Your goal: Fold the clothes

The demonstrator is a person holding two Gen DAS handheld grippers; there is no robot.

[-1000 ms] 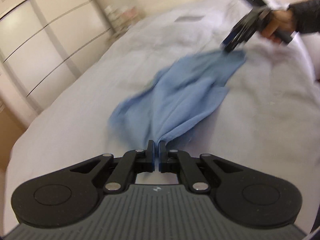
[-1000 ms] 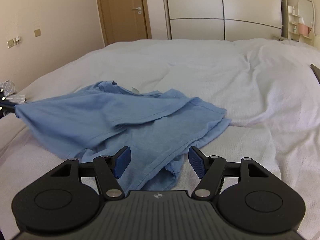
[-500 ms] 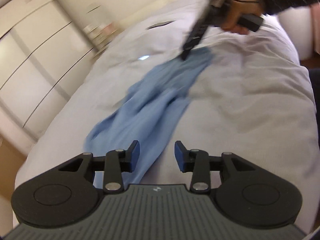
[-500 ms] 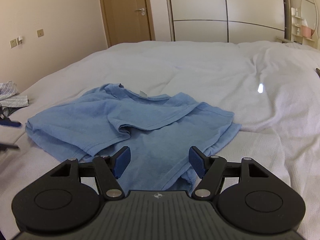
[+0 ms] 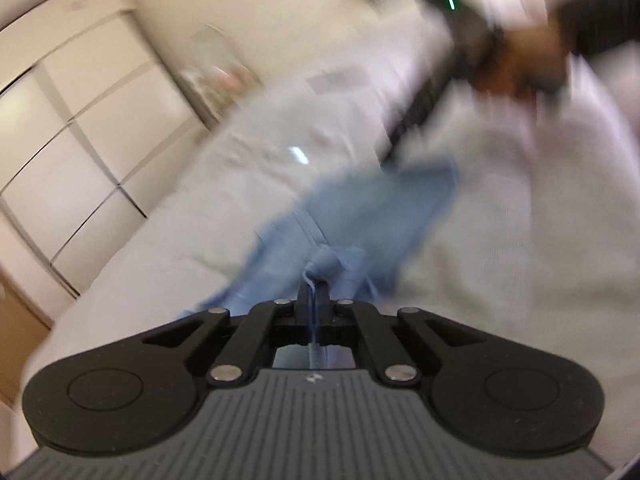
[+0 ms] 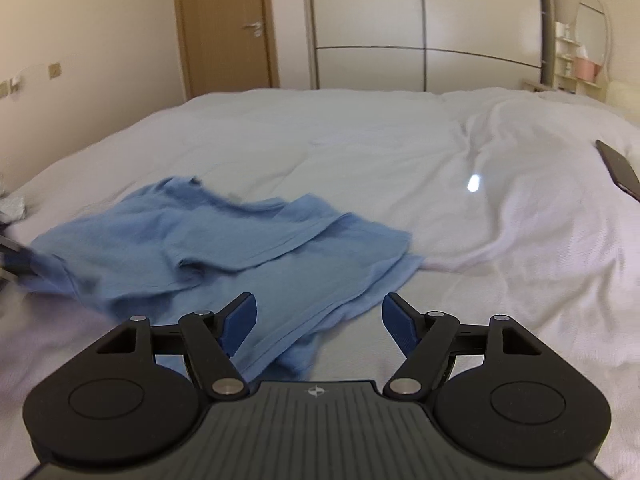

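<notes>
A light blue shirt [image 6: 224, 248] lies crumpled on the white bed [image 6: 360, 140]. My left gripper [image 5: 314, 292] is shut on a bunched fold at the shirt's [image 5: 360, 208] near edge; this view is blurred by motion. In the right wrist view that gripper shows as a dark shape [image 6: 12, 256] at the shirt's far left end. My right gripper [image 6: 319, 316] hovers over the opposite end with its jaws opening, and its blue pads [image 6: 240, 316] touch no cloth. A hand [image 5: 520, 64] carries the right gripper [image 5: 424, 108] beyond the shirt.
A dark phone [image 6: 620, 168] lies on the bed at the right edge. White sliding wardrobes [image 6: 420, 24] and a wooden door [image 6: 228, 28] stand past the foot of the bed. Striped cloth [image 6: 12, 208] sits at the far left.
The left gripper opened and let go of the shirt, then shut again on a bunched fold of its edge. The shirt sagged flat onto the bed. The right jaws spread slightly wider.
</notes>
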